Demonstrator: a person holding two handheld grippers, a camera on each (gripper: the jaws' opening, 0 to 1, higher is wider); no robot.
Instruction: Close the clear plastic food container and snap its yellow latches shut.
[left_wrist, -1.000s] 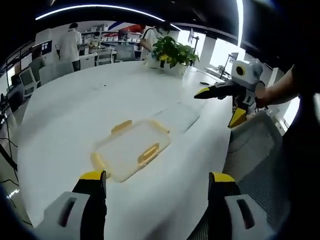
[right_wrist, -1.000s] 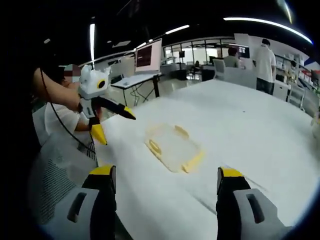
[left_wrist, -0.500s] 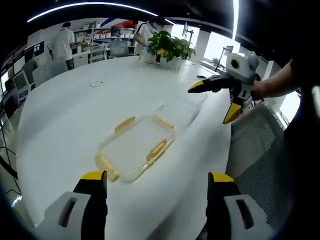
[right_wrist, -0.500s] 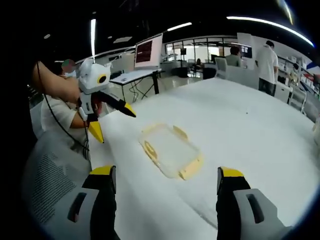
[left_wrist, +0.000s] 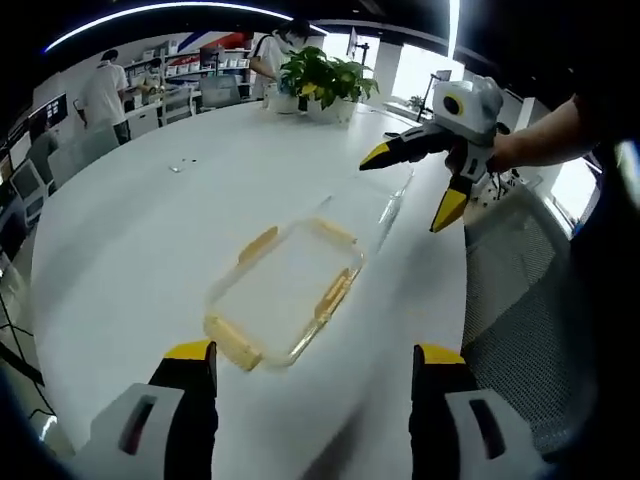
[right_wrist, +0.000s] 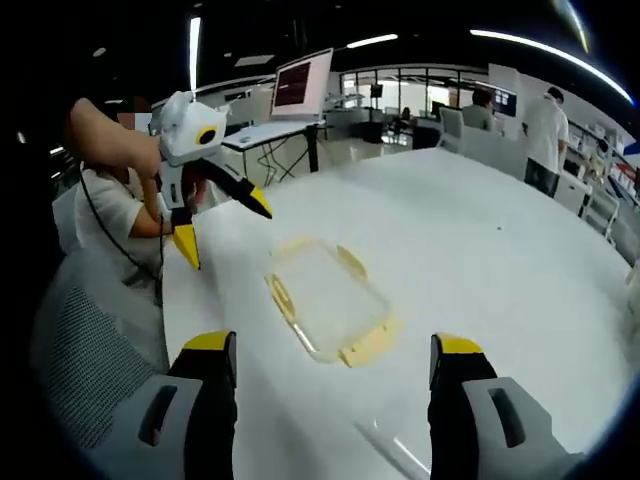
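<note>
A clear plastic piece with yellow latches (left_wrist: 285, 295) lies flat on the white table (left_wrist: 130, 230), just beyond my left gripper (left_wrist: 314, 355), whose jaws stand open and empty. A second clear piece (left_wrist: 368, 208) lies right behind it. Above that one hovers my right gripper (left_wrist: 410, 185), held in a hand, jaws spread wide. In the right gripper view the latched piece (right_wrist: 325, 298) sits ahead of my open right gripper (right_wrist: 332, 345). The left gripper (right_wrist: 224, 230) hangs open over the table's edge to its left. Neither gripper touches the plastic.
A potted plant (left_wrist: 325, 75) stands at the table's far side, with people and desks behind it. A grey mesh chair (left_wrist: 520, 300) is against the table's near edge, also seen as the mesh chair (right_wrist: 90, 350). A monitor (right_wrist: 308, 85) stands on a desk beyond.
Both cameras have come forward and higher over the table, so the latched piece looks larger and nearer. The plastic pieces lie where they were. Both grippers stay open.
</note>
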